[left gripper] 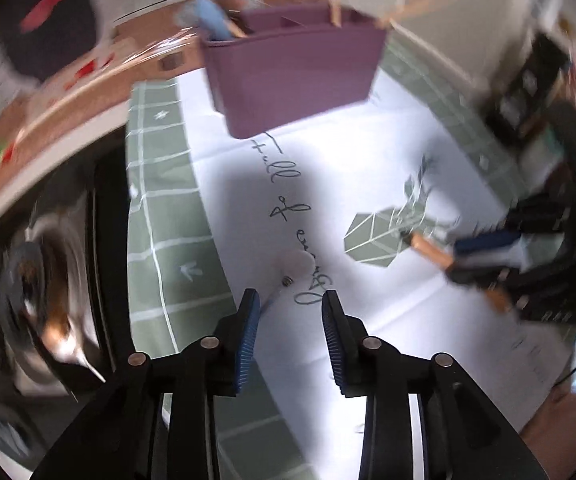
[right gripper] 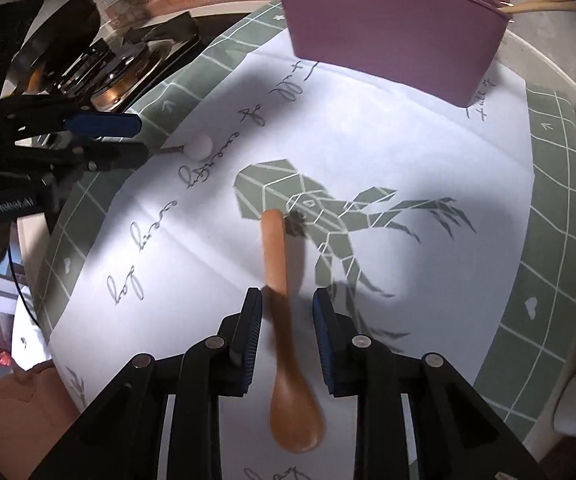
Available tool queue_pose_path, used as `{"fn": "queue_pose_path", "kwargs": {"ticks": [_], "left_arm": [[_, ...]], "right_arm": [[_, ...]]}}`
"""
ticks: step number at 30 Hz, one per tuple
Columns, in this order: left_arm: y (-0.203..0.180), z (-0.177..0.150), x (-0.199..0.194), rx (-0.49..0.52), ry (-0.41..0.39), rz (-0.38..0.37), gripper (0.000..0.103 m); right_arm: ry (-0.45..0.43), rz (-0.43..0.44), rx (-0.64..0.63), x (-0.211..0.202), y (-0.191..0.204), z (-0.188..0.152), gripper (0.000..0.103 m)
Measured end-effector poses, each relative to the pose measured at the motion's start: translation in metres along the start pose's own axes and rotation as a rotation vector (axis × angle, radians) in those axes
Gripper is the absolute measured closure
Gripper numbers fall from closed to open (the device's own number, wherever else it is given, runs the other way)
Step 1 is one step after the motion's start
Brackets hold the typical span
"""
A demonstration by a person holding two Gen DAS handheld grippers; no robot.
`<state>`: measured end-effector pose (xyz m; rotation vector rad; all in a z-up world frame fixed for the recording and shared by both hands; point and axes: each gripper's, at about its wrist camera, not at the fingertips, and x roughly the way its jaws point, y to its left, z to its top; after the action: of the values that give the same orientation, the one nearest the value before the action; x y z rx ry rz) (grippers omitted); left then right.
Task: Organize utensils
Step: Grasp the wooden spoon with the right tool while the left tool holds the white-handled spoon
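Several utensils are already standing in the purple caddy (right gripper: 391, 36). My right gripper (right gripper: 288, 300) is straddling the wooden spoon (right gripper: 284, 320) on the mat, pads not yet touching. My left gripper (left gripper: 289, 300) is hanging apart beside the white-tipped tool (right gripper: 200, 147).

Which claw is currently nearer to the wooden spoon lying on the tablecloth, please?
Right. The right claw straddles the wooden spoon, its handle between the fingers. The left claw is off to the side, by a small white-tipped utensil.

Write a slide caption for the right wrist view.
Right gripper straddles a wooden spoon lying on the printed tablecloth, purple utensil caddy ahead.
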<state>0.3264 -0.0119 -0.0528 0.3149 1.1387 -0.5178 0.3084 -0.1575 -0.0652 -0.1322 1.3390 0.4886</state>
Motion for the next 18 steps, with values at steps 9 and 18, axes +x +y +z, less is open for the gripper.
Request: {"fn": "queue_pose_path", "kwargs": {"ticks": [9, 18], "left_arm": [[-0.018, 0.031, 0.051, 0.170, 0.177, 0.034, 0.069], [-0.002, 0.029, 0.038, -0.147, 0.025, -0.108, 0.080]], "right_arm": [[-0.054, 0.018, 0.099, -0.017, -0.023, -0.017, 0.078], [-0.109, 0.051, 0.135, -0.022, -0.024, -0.022, 0.077]]}}
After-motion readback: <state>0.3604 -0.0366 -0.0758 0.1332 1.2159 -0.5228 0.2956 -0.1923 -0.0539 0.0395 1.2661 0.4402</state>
